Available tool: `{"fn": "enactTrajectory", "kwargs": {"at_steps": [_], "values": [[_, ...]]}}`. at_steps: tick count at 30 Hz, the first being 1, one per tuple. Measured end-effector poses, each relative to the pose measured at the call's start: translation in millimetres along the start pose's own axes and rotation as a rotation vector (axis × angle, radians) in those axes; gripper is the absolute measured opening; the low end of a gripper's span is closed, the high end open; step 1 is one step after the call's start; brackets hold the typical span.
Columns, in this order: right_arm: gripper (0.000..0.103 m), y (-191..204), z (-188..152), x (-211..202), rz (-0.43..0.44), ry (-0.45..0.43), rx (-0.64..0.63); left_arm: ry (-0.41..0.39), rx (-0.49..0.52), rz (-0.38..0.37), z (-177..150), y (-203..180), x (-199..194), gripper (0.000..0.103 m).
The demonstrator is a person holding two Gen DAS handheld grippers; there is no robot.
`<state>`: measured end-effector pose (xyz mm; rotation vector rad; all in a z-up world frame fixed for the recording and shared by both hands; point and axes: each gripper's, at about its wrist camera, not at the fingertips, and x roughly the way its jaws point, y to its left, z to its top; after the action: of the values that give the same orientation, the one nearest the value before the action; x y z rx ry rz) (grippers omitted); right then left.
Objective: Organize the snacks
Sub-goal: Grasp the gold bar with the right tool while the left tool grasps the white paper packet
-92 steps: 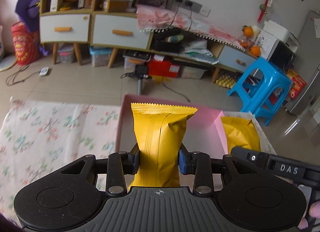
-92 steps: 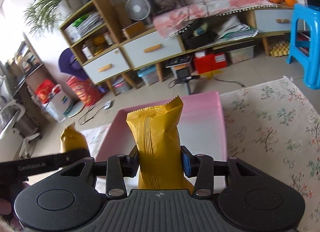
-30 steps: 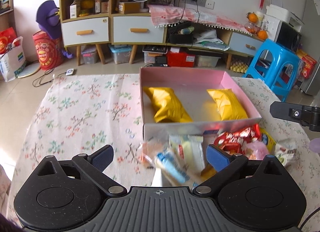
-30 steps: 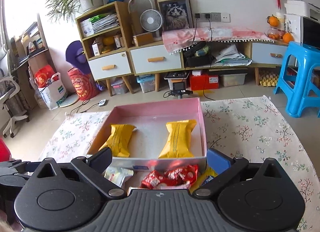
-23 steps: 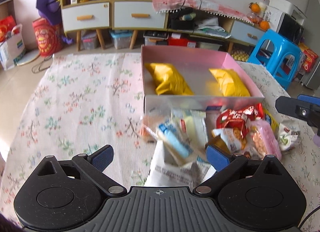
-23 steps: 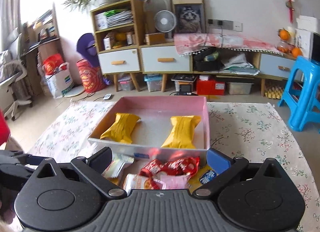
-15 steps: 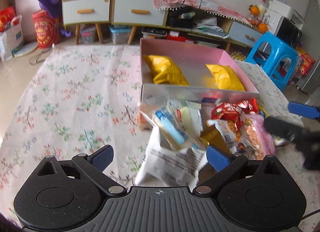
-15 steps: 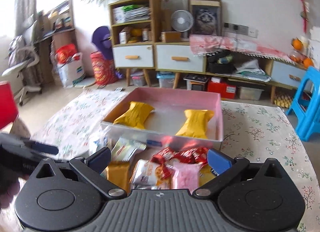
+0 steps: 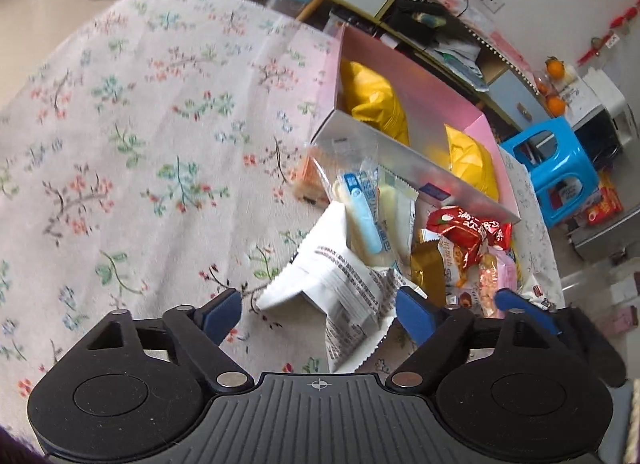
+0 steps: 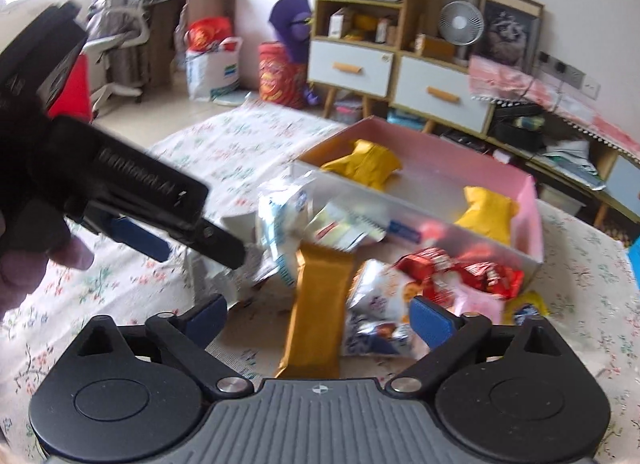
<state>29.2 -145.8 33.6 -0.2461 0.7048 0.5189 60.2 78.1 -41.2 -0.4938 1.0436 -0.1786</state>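
Left gripper (image 9: 318, 314): jaws apart and closing, a white printed packet (image 9: 340, 284) lying between the blue pads, which do not yet press on it. Right gripper (image 10: 318, 318): jaws apart and closing, straddling a gold wrapper (image 10: 320, 312) and a white-and-orange snack bag (image 10: 380, 304); pads clear of both. Both tools point steeply down at the flowered tablecloth (image 9: 140, 144). Just beyond the left gripper's tips, a loose heap of snacks: a blue-and-white packet (image 9: 360, 216), then a red packet (image 9: 464, 232) and a pink one (image 9: 500, 272) to the right. Past the heap, touching it, stands the pink box (image 9: 400, 168) with two yellow packets inside, one toward its left end (image 9: 372, 104), one toward its right end (image 9: 472, 164), well apart. In the right wrist view the left gripper enters from the left, a hand (image 10: 36, 244) around its handle. Far off: a shelf unit with drawers (image 10: 356, 64) and a blue stool (image 9: 560, 168).
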Motion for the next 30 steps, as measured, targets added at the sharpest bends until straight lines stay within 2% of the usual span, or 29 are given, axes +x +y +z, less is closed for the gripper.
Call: {"fn": "enactTrajectory", "kwargs": {"at_steps": [4,12,14,17,18,20,21,23,25,30], "values": [[0.075,8,-2,6,0.021,0.033,-0.036,0.014,-0.018,-0.006,-2,2,5,0.067],[0.052,12,-9,16,0.017,0.107,-0.029,0.026,-0.012,-0.005,-2,0,3,0.063],[0.050,9,-9,17,0.019,0.117,-0.007,0.031,-0.009,-0.009,-2,1,3,0.061],[0.042,8,-8,16,0.012,0.125,0.010,0.047,-0.012,-0.034,-1,1,3,0.050],[0.037,8,-8,15,0.013,0.129,0.016,0.055,-0.016,-0.046,-1,0,4,0.044],[0.031,5,-5,17,0.017,0.137,0.031,0.060,-0.009,-0.050,-2,-1,4,0.041],[0.023,4,-4,17,0.023,0.139,0.040,0.058,-0.001,-0.051,-2,-3,4,0.039],[0.021,2,-3,17,0.031,0.147,0.064,0.061,0.007,-0.063,-2,-4,2,0.025],[0.018,1,-2,16,0.039,0.154,0.086,0.060,0.014,-0.079,-1,-6,-1,0.016],[0.018,-6,5,17,0.060,0.159,0.136,0.056,0.032,-0.082,0,-8,-3,0.014]]}}
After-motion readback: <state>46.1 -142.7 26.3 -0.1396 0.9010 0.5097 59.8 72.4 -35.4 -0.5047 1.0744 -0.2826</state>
